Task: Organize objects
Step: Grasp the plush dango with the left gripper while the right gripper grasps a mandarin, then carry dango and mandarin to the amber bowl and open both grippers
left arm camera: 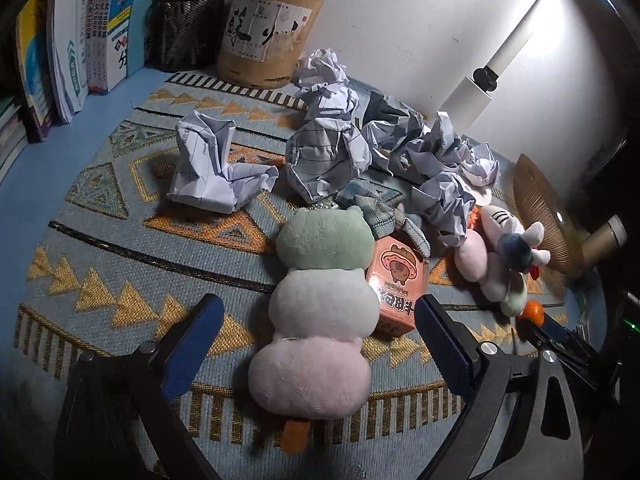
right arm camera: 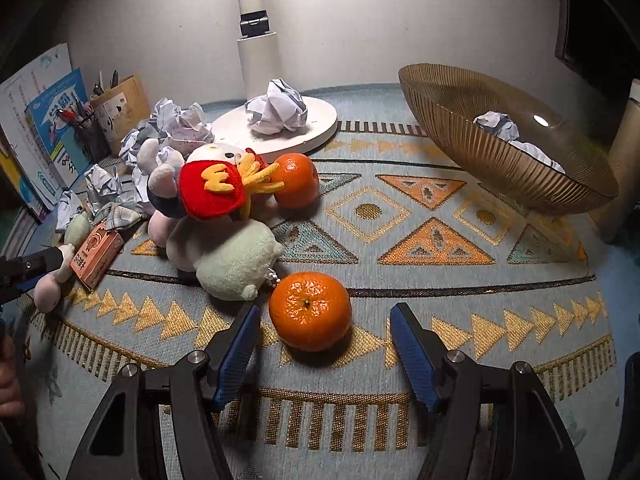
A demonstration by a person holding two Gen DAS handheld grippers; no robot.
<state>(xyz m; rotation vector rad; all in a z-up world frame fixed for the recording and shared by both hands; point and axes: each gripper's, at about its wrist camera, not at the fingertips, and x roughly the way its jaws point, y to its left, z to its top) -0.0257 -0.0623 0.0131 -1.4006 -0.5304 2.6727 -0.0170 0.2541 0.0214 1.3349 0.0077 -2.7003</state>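
Note:
A plush skewer of green, white and pink balls (left arm camera: 320, 312) lies on the patterned mat, its pink end nearest me. My left gripper (left arm camera: 318, 312) stands open astride its white ball, both blue pads clear of it. A tangerine (right arm camera: 310, 310) sits on the mat between the fingertips of my right gripper (right arm camera: 325, 314), which is open with gaps on both sides. A second tangerine (right arm camera: 296, 180) rests against a red-capped plush toy (right arm camera: 212, 192). Several crumpled paper balls (left arm camera: 328, 160) are heaped behind the plush.
An orange box (left arm camera: 400, 280) leans beside the skewer plush. A ribbed golden bowl (right arm camera: 500, 160) at right holds crumpled paper. The white lamp base (right arm camera: 320, 128) carries one paper ball. Pen holders (left arm camera: 268, 36) and books (left arm camera: 72, 48) line the back left.

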